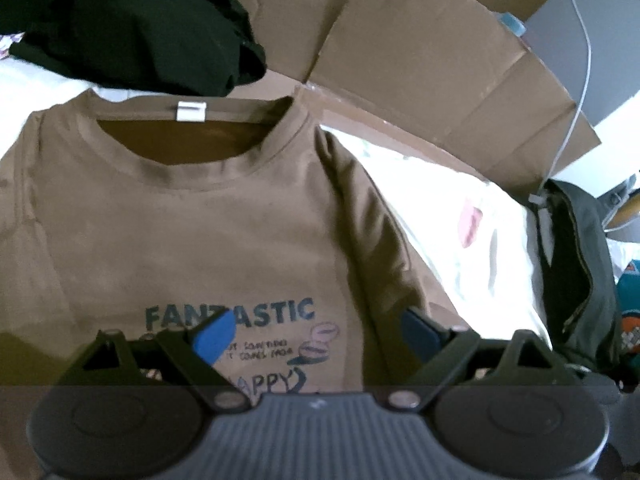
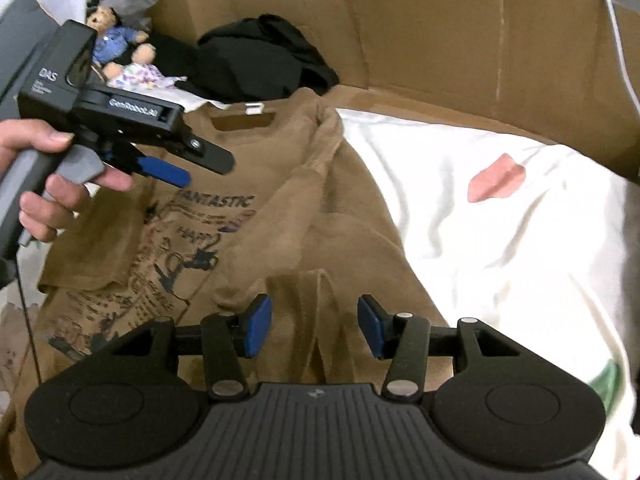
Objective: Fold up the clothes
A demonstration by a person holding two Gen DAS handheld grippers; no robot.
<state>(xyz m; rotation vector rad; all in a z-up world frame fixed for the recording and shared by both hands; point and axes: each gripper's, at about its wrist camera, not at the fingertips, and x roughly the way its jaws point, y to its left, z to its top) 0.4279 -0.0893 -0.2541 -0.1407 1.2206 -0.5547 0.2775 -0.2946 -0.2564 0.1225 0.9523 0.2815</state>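
Two grippers hang over a brown shirt (image 2: 304, 208) that we see spread on a white sheet (image 2: 500, 232), its collar toward twelve o'clock by a black garment (image 2: 260, 60) and cardboard (image 2: 440, 32). Our left gripper (image 1: 316, 334) stands wide open above the printed chest, holding nothing. Our right gripper (image 2: 315, 326) is partly open, a folded sleeve between its blue pads (image 2: 256, 326) without being pinched. At ten o'clock a hand (image 2: 44, 184) holds the left tool, and a teddy bear (image 2: 116, 40) lies beyond it.
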